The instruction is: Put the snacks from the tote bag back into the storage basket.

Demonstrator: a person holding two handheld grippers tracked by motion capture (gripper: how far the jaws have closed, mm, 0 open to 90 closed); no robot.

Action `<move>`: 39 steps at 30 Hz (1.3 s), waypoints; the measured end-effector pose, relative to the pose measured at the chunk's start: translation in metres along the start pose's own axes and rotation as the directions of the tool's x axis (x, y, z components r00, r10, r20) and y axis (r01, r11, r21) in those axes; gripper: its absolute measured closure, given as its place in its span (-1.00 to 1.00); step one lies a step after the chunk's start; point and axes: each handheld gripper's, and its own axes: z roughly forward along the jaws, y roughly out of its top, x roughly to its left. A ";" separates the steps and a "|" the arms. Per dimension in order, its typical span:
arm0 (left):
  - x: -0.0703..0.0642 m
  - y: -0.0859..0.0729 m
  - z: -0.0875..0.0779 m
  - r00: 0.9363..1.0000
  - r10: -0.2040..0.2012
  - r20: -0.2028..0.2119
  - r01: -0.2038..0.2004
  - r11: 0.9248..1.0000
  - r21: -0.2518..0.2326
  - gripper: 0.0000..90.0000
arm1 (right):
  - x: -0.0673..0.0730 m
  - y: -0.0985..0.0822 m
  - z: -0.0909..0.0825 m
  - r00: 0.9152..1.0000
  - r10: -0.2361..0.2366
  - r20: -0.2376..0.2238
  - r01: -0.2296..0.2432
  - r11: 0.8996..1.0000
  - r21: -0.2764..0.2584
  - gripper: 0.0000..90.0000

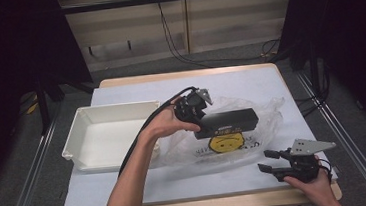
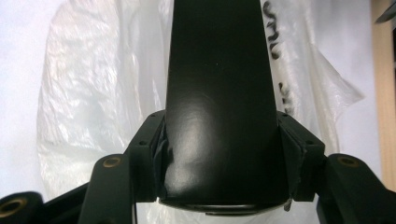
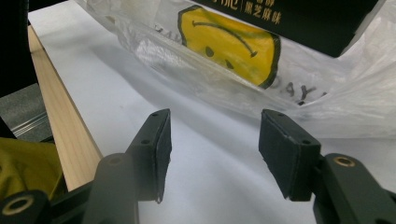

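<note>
A long black box (image 1: 228, 122) hangs level above a clear plastic bag (image 1: 254, 142) printed with a yellow smiley face (image 1: 226, 142). My left gripper (image 1: 198, 112) is shut on the box's left end; in the left gripper view both pads (image 2: 156, 158) press its sides and the box (image 2: 219, 93) runs away over the bag (image 2: 93, 93). My right gripper (image 1: 265, 160) rests open near the table's front right edge, nothing between its pads (image 3: 161, 149). Ahead of it lie the bag's smiley face (image 3: 233, 44) and the box (image 3: 317, 23).
A white tray (image 1: 81, 137) stands on the left of the pale sheet (image 1: 178, 183) that covers the wooden table. The wooden front edge (image 3: 60, 135) runs close beside my right gripper. Dark cables trail on the floor beyond the table.
</note>
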 end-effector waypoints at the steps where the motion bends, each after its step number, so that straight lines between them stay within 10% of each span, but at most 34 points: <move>1: 0.000 0.000 -0.001 1.000 0.002 -0.006 -0.002 1.000 -0.009 -0.04 | 0.000 0.000 0.000 1.000 0.000 -0.001 0.000 1.000 0.000 -0.02; 39: -0.015 -0.003 -0.043 0.998 0.034 -0.053 -0.039 0.994 -0.106 -0.04 | 0.002 0.001 -0.006 1.000 0.005 0.017 -0.004 0.999 -0.041 -0.31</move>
